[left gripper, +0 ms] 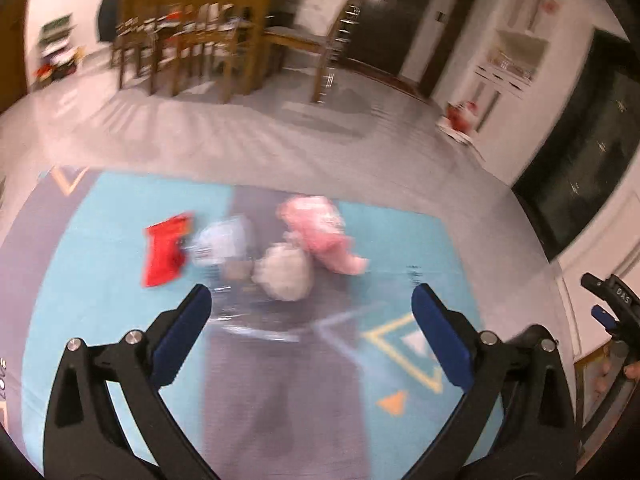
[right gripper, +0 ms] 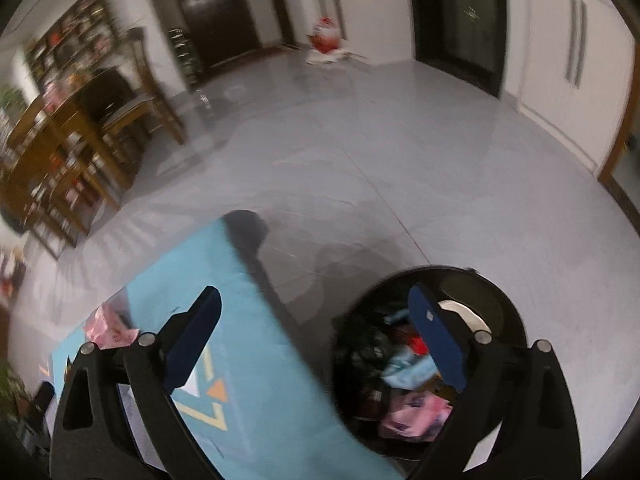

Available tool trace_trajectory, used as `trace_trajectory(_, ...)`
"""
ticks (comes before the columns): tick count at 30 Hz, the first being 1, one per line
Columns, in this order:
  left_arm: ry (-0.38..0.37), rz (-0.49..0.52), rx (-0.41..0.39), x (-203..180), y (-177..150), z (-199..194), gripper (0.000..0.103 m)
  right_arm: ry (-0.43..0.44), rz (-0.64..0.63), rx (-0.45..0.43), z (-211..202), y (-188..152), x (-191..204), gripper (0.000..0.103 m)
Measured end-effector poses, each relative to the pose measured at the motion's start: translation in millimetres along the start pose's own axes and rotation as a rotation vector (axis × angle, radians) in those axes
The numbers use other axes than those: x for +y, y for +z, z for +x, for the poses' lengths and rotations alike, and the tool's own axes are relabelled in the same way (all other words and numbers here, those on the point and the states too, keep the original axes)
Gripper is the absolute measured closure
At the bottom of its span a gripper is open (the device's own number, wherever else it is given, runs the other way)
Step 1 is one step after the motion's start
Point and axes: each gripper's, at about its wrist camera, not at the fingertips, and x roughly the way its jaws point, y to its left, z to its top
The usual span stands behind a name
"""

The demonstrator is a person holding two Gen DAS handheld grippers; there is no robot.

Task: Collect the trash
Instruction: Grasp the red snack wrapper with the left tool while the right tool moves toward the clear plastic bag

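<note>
Trash lies on a teal mat [left gripper: 100, 320]: a red wrapper [left gripper: 164, 252], a pale blue packet [left gripper: 224, 244], a crumpled white wad [left gripper: 284, 272], a pink packet [left gripper: 320, 228] and a clear plastic sheet [left gripper: 240, 312]. My left gripper [left gripper: 312, 304] hangs open above them, nothing between its fingers. In the right wrist view my right gripper [right gripper: 316, 320] is open and empty over the rim of a black bin [right gripper: 500, 304] that holds pink, blue and red packets. A pink packet [right gripper: 108, 332] shows on the mat [right gripper: 256, 360] at the left. The right gripper's tip [left gripper: 612, 300] appears at the left wrist view's right edge.
Grey tiled floor [right gripper: 400, 160] surrounds the mat. Wooden chairs and a table [left gripper: 192, 40] stand at the back, with shelves behind. A red and white bag [left gripper: 460, 116] leans by white cabinets. Dark doors and a glass panel line the far wall.
</note>
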Motion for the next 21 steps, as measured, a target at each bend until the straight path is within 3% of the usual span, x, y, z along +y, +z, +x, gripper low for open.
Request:
trace_trajectory(5,0.065,-0.21,-0.029,81.6,4.3,0.9,0.003,0.06,-0.041,-0.036,3.9,-18.1,45.2,0.008)
trace_trajectory(9,0.113,-0.259,-0.036,107.6,6.9,7.2,0.003,0.145,-0.077,-0.016,16.6,-34.5,78.1,0.008)
trace_trajectory(13,0.163,-0.29,-0.022,127.8,13.5,19.2,0.003,0.155,-0.133,0.018,30.5,-48.6,102.0,0.008)
trace_trajectory(21,0.162,-0.381,0.03,158.3,7.4,43.2,0.004,0.186,-0.198,0.133,54.2,-71.7,125.5,0.008)
